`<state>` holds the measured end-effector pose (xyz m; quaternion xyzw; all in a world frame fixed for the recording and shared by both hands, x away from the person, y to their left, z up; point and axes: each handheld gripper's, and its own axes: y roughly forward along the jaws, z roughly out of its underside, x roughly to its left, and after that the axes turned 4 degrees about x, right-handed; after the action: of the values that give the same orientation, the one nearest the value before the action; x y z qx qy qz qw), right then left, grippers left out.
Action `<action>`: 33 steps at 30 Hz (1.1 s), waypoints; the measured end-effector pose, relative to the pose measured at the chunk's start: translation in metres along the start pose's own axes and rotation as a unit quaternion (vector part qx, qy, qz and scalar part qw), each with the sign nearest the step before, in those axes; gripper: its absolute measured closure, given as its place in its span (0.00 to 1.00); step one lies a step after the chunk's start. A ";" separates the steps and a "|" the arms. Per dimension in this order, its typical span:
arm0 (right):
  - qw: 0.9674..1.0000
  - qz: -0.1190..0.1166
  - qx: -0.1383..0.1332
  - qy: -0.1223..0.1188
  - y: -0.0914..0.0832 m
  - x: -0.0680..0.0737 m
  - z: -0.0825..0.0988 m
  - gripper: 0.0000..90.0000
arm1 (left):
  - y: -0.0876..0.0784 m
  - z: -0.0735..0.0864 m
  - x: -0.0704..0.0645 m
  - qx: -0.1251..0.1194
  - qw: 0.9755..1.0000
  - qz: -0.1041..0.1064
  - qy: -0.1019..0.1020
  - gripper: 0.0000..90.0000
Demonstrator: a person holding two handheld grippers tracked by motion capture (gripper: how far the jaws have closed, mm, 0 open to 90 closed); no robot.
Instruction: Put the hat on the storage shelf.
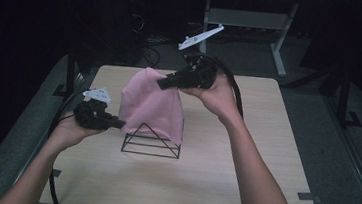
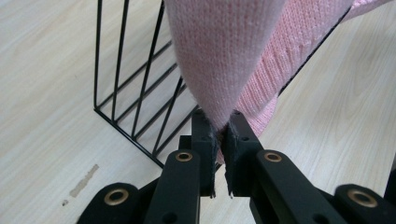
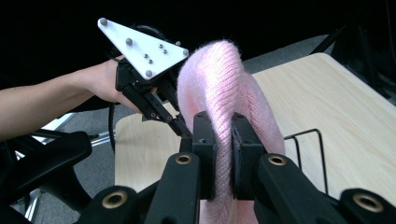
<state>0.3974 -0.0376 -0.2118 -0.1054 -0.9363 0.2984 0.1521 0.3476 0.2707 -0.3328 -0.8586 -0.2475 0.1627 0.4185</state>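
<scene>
Here, at the left of the high view, the left gripper (image 1: 116, 123) sits low above the table (image 1: 241, 188), its jaws clamped on the lower left corner of the pink knitted cloth (image 1: 151, 106). The left hand (image 1: 73, 129) holds it from below, and a black cable trails down from it past the table edge. The left gripper view gives what the high view is too far to show: the two black pads are pressed together on a narrow pinch of the cloth (image 2: 224, 51), and the knit stretches up from them in a tight fold. Behind the fold, this view also shows the thin vertical bars of the black wire rack (image 2: 135, 93) standing on the wood.

In the middle of the high view, the cloth hangs like a tent over the wire rack (image 1: 152, 144), which looks there like a triangle frame; the cloth covers its top and its right side.

More to the right and higher, the right gripper (image 1: 163, 82) holds the top edge of the cloth, carried by the right hand (image 1: 215, 92). The right gripper view confirms that its jaws are closed on a thick ribbed fold of the cloth (image 3: 224, 93). It also shows the left gripper (image 3: 180, 126) from the opposite side, with its grey three-cornered plate, and one end of the rack (image 3: 308, 149) at the right.
</scene>
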 end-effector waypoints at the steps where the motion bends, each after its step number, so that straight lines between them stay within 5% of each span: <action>1: 1.000 -0.001 0.000 -0.001 0.001 0.000 0.001 0.91 | 0.002 0.002 0.000 -0.002 1.000 0.000 -0.003 0.93; 33: 0.999 -0.044 0.024 0.009 0.039 -0.009 0.036 0.88 | 0.030 0.034 0.002 0.019 1.000 -0.005 -0.021 0.93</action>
<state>0.3972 -0.0284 -0.2648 -0.0635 -0.9311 0.3131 0.1763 0.3414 0.2774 -0.3777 -0.8459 -0.2570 0.1830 0.4300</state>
